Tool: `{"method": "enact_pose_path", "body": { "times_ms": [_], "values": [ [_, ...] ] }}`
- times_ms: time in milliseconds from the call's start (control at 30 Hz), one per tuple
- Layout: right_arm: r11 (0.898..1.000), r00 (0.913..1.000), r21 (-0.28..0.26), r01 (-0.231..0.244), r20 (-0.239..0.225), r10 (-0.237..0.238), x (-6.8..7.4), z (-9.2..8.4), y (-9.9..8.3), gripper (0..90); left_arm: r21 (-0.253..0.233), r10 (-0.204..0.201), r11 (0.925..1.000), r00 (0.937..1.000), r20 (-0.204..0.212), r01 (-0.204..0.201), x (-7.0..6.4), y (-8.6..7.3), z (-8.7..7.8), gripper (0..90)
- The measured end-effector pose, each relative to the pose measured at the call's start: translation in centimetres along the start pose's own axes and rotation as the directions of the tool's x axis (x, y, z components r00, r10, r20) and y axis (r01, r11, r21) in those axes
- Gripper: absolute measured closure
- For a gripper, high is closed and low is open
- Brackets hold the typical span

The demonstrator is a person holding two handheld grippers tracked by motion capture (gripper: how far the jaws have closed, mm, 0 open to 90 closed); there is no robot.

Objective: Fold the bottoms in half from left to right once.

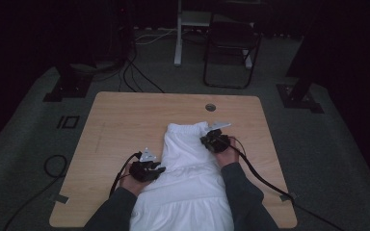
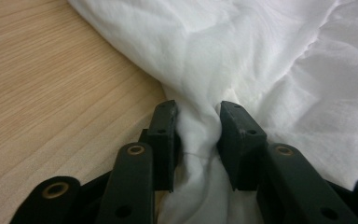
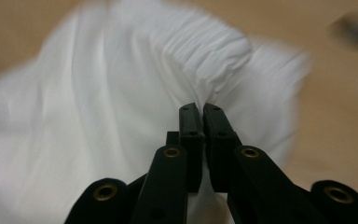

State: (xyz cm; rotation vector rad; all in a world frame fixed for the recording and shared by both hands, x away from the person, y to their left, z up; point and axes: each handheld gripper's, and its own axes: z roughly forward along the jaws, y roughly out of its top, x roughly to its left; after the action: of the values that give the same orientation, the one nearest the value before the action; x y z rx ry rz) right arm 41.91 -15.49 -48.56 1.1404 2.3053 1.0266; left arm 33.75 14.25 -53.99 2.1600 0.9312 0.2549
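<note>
A white garment [image 1: 192, 168] lies spread down the middle of the wooden table [image 1: 120, 120], its gathered waistband at the far end. My left gripper [image 1: 160, 169] is at the garment's left edge. In the left gripper view a bunched fold of the cloth [image 2: 242, 56] fills the gap between the jaws of the left gripper [image 2: 198, 122], and both pads touch it. My right gripper [image 1: 206, 139] is at the garment's upper right edge. In the blurred right gripper view its jaws stand nearly together, and the right gripper [image 3: 202, 108] pinches a thin fold of the white cloth [image 3: 121, 93] by the waistband.
A round cable hole [image 1: 210, 107] sits in the table near its far edge, just beyond the garment. A cable [image 1: 262, 178] trails from the right gripper over the table's right front corner. A dark chair [image 1: 231, 43] and floor cables [image 1: 135, 77] lie beyond the table.
</note>
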Motion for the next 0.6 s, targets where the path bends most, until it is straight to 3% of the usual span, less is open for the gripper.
{"method": "enact_pose_path", "body": {
  "times_ms": [67, 133, 200, 267, 433, 500, 600],
  "values": [
    [0.998, 0.9947, -0.060, 0.021, 0.102, -0.015, -1.1, -1.2, 0.9, 87.6, 0.006, 0.005, 1.0000, 1.0000, -0.004, -0.005, -0.1, 0.1, 0.0, 64.9],
    [0.998, 0.9914, -0.061, 0.016, 0.130, -0.008, -2.1, -1.0, 1.1, 87.5, 0.010, 0.005, 0.9999, 1.0000, -0.005, -0.005, -0.2, 0.1, 0.0, 63.9],
    [1.000, 0.9890, -0.007, 0.010, 0.148, -0.009, -3.0, 0.4, 0.8, 87.3, 0.013, 0.010, 0.9999, 0.9999, 0.003, -0.010, -0.2, 0.2, 0.1, 62.5],
    [0.999, 0.9891, 0.032, -0.003, 0.147, -0.001, -3.5, 2.1, 0.2, 87.0, 0.019, 0.011, 0.9998, 0.9999, 0.007, -0.011, -0.2, 0.3, 0.1, 61.3],
    [0.990, 0.9894, 0.092, -0.106, 0.109, 0.096, -4.5, 4.7, -1.2, 79.0, -0.014, 0.020, 0.9997, 0.9996, -0.018, -0.021, 0.6, 1.6, -0.6, 54.7],
    [0.990, 0.9881, 0.090, -0.112, 0.115, 0.102, -4.7, 4.6, -1.2, 70.5, -0.040, 0.021, 0.9989, 0.9991, -0.037, -0.023, 1.1, 2.8, -1.0, 51.3],
    [0.987, 0.9830, 0.032, -0.157, 0.101, 0.153, -5.2, 3.5, -0.9, 57.3, -0.077, 0.013, 0.9968, 0.9976, -0.068, -0.018, 2.2, 5.2, -1.0, 46.5]
  ]
}}
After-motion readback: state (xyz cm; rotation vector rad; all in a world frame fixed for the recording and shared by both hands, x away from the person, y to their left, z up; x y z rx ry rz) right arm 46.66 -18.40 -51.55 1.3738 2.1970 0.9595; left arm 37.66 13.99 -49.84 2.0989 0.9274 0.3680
